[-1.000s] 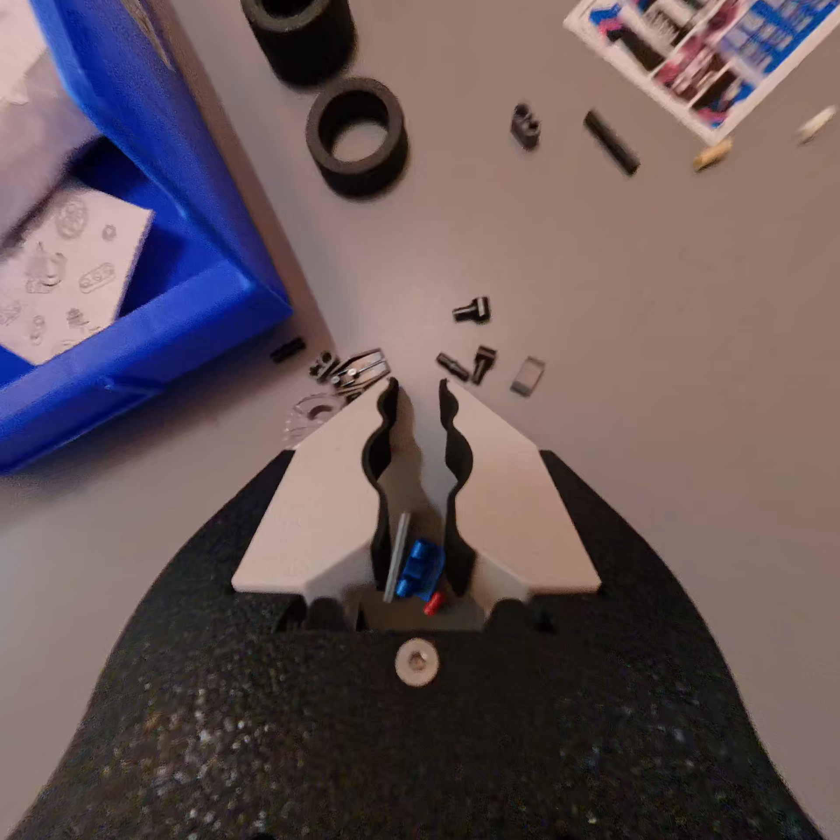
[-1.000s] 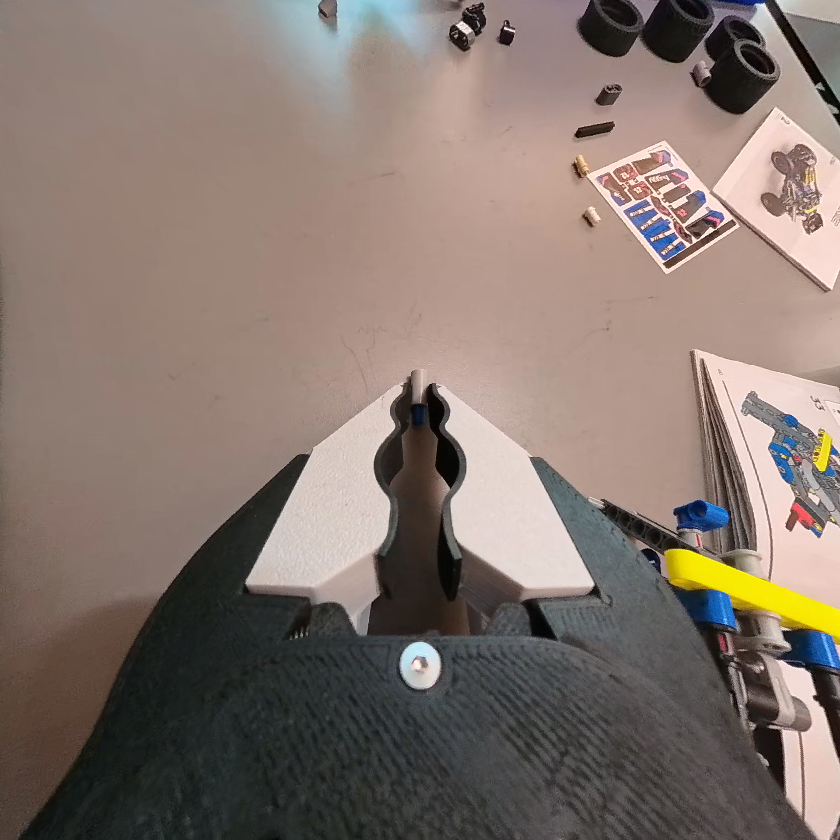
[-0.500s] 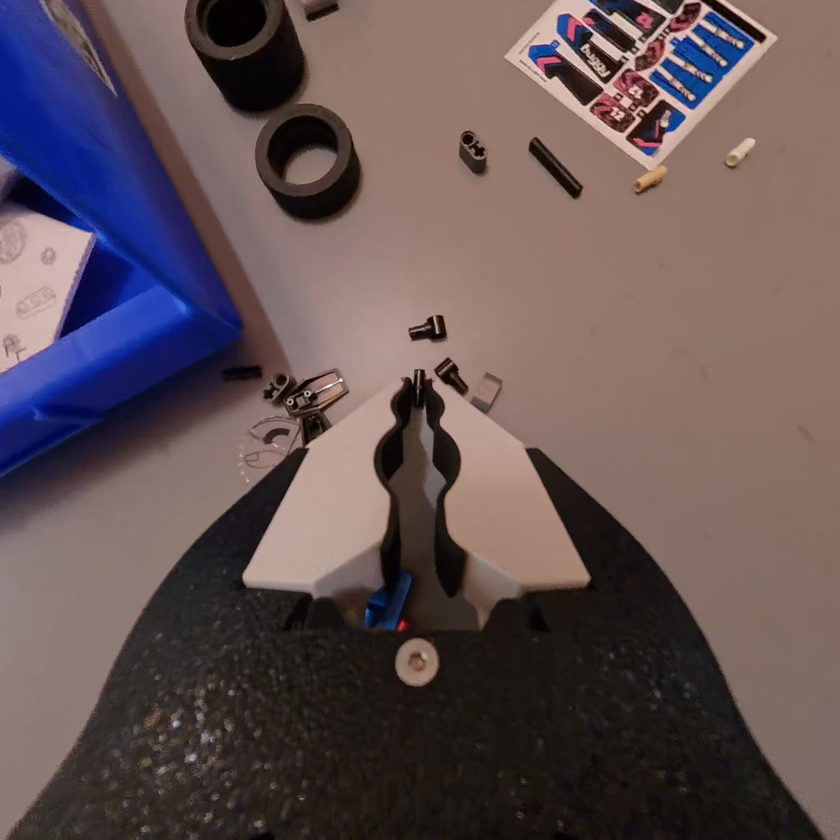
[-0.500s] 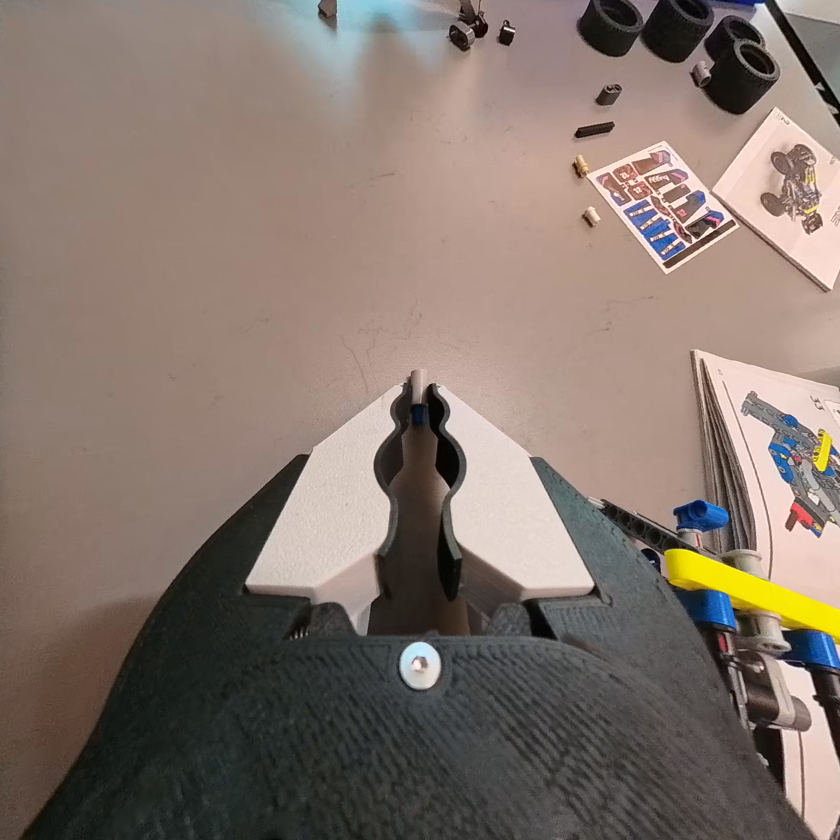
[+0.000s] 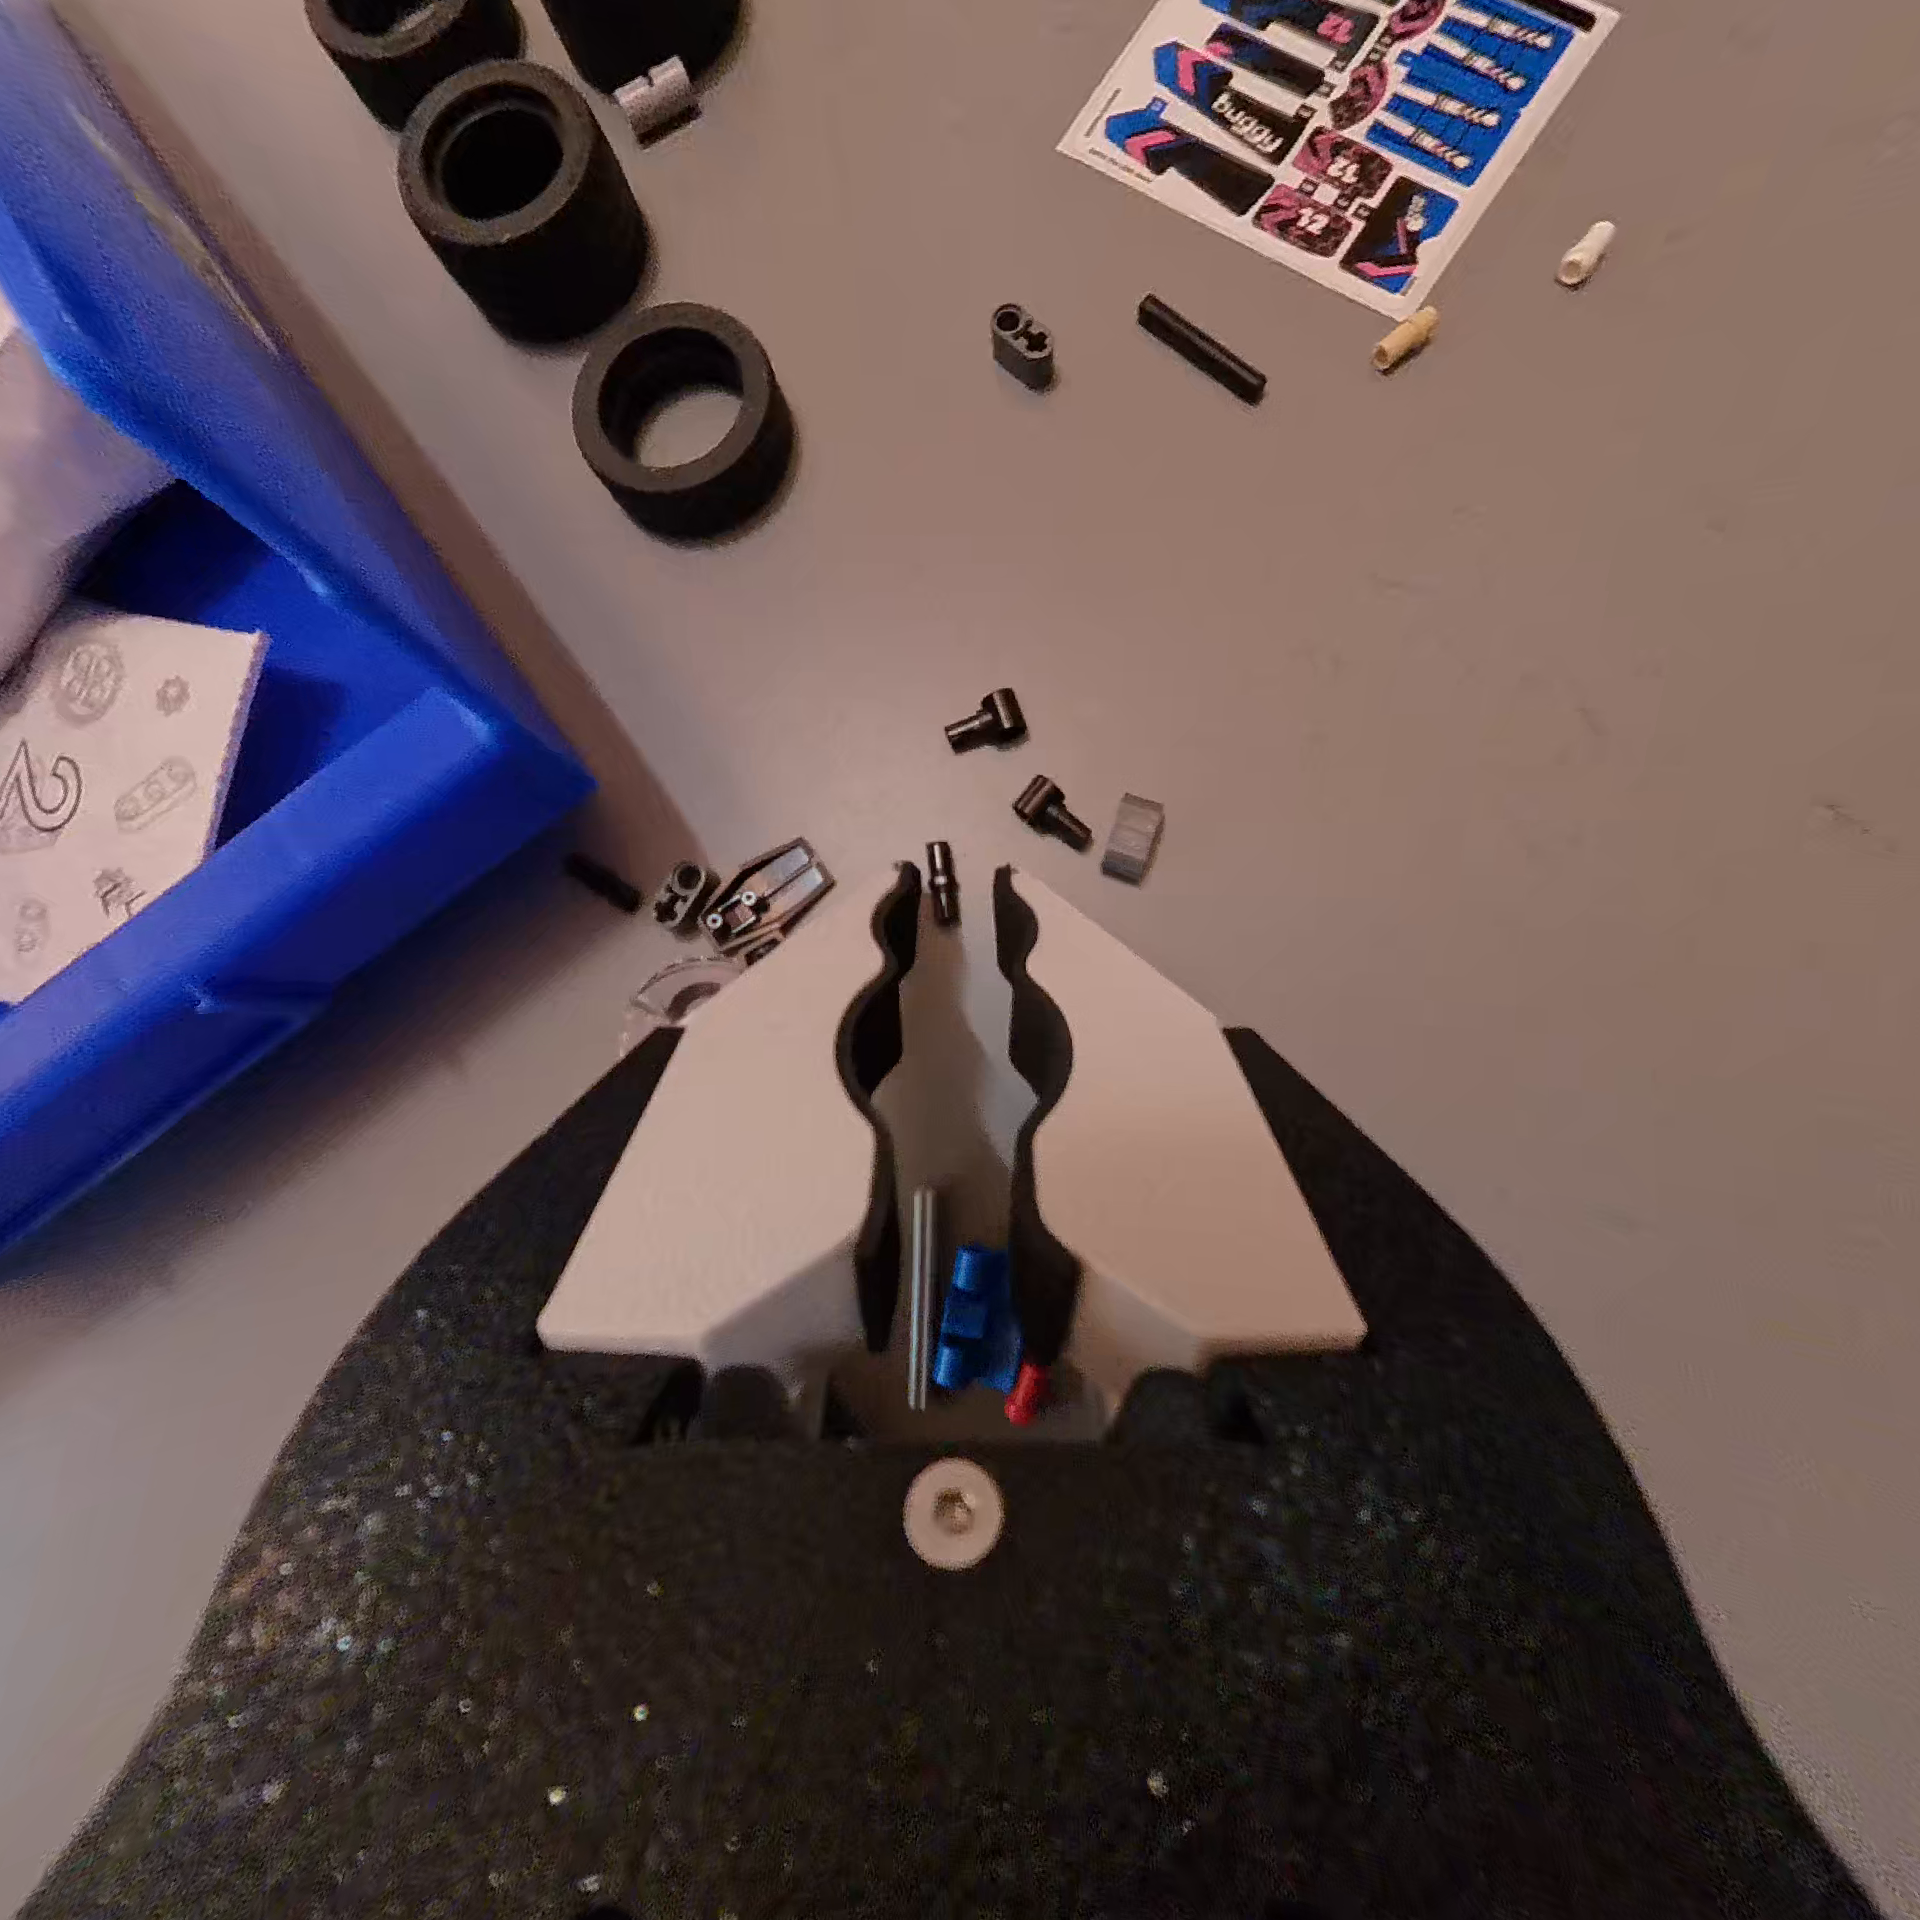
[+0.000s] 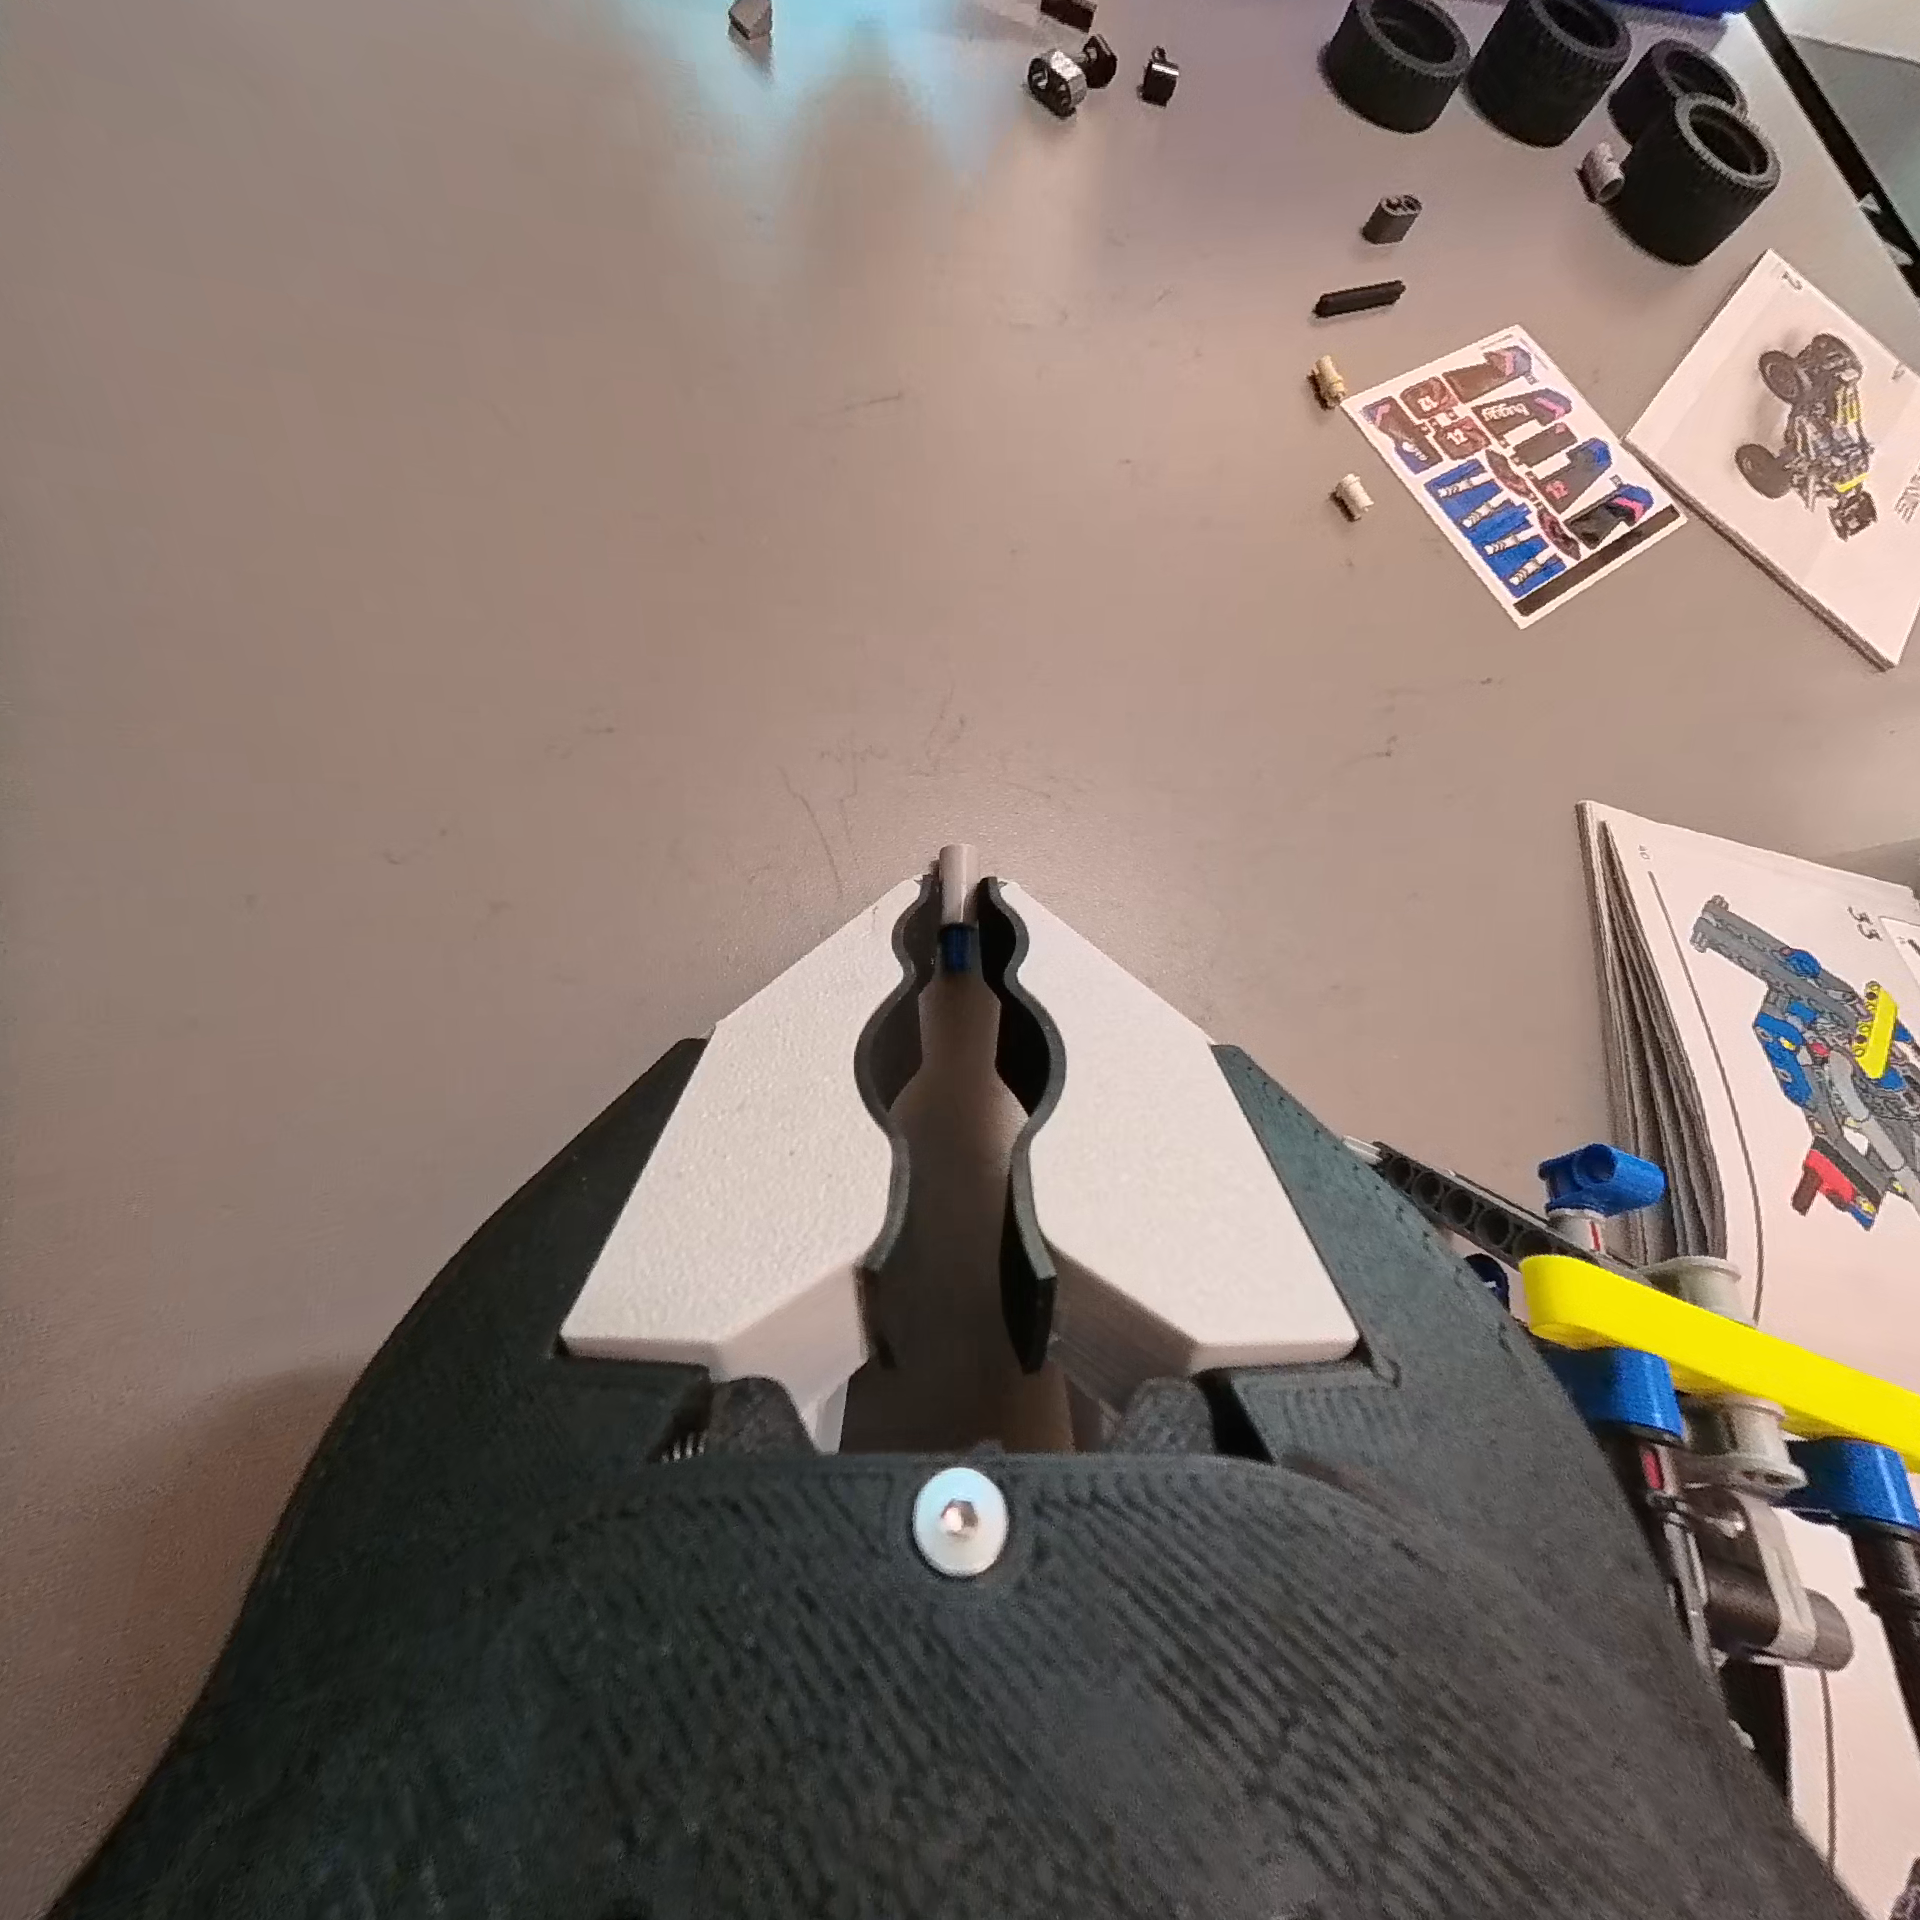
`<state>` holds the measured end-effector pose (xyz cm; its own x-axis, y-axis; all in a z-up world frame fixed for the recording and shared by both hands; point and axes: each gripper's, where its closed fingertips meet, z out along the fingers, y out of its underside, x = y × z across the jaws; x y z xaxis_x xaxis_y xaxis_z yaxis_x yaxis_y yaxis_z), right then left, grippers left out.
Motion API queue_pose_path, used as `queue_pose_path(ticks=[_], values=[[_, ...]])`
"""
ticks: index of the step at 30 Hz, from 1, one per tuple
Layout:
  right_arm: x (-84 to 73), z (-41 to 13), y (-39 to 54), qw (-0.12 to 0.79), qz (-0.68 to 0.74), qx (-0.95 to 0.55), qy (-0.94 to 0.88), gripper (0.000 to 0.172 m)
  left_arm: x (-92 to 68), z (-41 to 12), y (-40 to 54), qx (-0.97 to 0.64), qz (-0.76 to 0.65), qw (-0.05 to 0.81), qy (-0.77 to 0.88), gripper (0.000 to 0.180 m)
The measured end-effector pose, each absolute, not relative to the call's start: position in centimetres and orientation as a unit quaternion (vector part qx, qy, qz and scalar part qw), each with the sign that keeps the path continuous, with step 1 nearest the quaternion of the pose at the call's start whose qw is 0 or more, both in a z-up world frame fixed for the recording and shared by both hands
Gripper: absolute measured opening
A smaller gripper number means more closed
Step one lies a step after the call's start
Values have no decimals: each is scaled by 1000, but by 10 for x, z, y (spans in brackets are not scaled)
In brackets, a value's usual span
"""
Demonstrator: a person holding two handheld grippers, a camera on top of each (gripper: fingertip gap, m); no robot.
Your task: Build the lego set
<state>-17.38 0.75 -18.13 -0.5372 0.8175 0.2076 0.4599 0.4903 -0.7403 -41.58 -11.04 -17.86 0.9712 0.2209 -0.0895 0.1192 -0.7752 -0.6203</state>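
Leftward blue bin holding printed sheets, left tool open, right tool pinching grey-and-blue pin

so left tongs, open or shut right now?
Open. The left tongs stand apart, with a small black pin lying between the tips, clear of the right one.

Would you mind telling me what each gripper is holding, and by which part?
The right gripper clamps a small grey-and-blue pin by its grey end. The left gripper holds nothing; a small black pin lies between its open fingers.
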Motion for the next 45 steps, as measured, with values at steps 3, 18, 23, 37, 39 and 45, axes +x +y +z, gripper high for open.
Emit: queue_pose_path(ticks=[3, 18, 23, 37, 39, 45], values=[[-174, -181, 8, 279, 320, -391, -816, 6, -422, -186, -110, -938, 76, 319, -112, 6], [-175, -181, 6, 260, 331, -396, -816, 6, -199, -163, -16, -861, -35, 366, 352, 2], [-171, -182, 5, 245, 340, -405, -813, 6, -182, -183, -9, -862, -88, 329, 376, 2], [-170, -182, 7, 206, 360, -443, -795, 10, -182, -185, -7, -866, -139, 348, 329, 13], [-171, -183, 6, 201, 364, -446, -793, 8, -180, -185, -4, -862, -149, 358, 326, 6], [-172, -183, 5, 213, 355, -436, -799, 6, -178, -186, -1, -853, -144, 372, 336, 3]])
